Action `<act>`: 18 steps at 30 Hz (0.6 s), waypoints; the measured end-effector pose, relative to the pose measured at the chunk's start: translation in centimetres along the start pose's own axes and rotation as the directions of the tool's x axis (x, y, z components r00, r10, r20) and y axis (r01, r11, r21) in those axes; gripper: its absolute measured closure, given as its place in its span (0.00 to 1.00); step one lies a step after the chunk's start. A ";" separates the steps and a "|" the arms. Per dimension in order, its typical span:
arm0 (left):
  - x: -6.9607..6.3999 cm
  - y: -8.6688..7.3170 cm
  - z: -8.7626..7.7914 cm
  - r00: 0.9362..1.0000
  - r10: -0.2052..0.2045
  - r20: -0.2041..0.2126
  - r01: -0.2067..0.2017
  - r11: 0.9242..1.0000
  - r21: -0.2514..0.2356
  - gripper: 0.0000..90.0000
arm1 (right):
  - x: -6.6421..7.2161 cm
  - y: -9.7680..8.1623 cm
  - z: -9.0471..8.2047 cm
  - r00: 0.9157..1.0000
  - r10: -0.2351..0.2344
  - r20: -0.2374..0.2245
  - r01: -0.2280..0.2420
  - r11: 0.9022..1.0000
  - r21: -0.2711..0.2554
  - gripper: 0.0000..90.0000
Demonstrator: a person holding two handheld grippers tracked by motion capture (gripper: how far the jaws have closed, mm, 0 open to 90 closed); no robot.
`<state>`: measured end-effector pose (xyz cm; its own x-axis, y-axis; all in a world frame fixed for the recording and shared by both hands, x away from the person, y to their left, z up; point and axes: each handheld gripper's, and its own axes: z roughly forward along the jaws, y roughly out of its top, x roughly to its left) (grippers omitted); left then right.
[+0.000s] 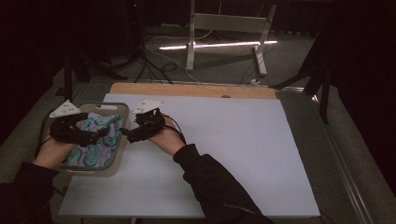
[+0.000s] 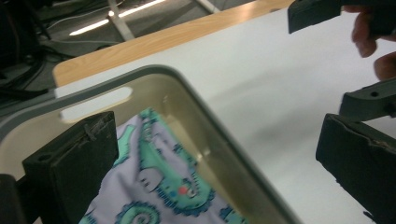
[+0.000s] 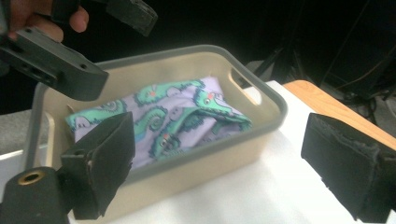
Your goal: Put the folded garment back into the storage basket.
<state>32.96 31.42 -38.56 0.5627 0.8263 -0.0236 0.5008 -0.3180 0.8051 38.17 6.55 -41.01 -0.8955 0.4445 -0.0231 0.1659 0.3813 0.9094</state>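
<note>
Dark sleeves (image 1: 210, 182) reach in from the bottom edge over the white desk (image 1: 233, 149). Left hand-held gripper (image 1: 100, 134) hangs over the beige basket (image 1: 119, 108), jaws wide apart, holding nothing. Right hand-held gripper (image 1: 125, 134) sits just beside the basket's rim, jaws also apart and empty. Inside the basket lies a folded purple cloth (image 3: 187, 116) with green swirls.

The high view looks down from above; both gripper views face the basket (image 1: 122, 140) close up.
</note>
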 end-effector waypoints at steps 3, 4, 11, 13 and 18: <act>-0.6 0.1 0.3 1.000 0.010 0.013 -0.010 1.000 -0.005 0.00 | -0.2 -0.3 -1.0 1.000 0.011 -0.006 -0.012 1.000 -0.017 0.11; -0.8 0.2 0.4 1.000 0.014 0.020 -0.014 1.000 -0.009 0.00 | -0.3 -0.5 -1.3 1.000 0.007 -0.007 -0.007 1.000 -0.027 0.11; -2.7 0.5 1.7 0.996 0.040 0.079 -0.039 0.999 -0.015 0.00 | -1.1 -1.7 -3.5 1.000 -0.011 -0.013 0.011 1.000 -0.026 0.11; -3.4 0.6 2.2 0.994 0.052 0.091 -0.051 0.999 -0.015 0.00 | -1.3 -2.2 -4.0 1.000 -0.007 -0.012 0.007 1.000 -0.018 0.11; -5.0 1.0 3.3 0.988 0.076 0.134 -0.075 0.997 -0.017 0.00 | -2.2 -3.6 -5.5 1.000 -0.008 -0.008 0.008 1.000 -0.012 0.11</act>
<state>32.81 25.41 -39.65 0.6823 0.7299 -0.0413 0.4462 -0.3710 0.8144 37.24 -0.25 -41.91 -0.9002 0.4346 -0.0265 0.1540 0.3747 0.9142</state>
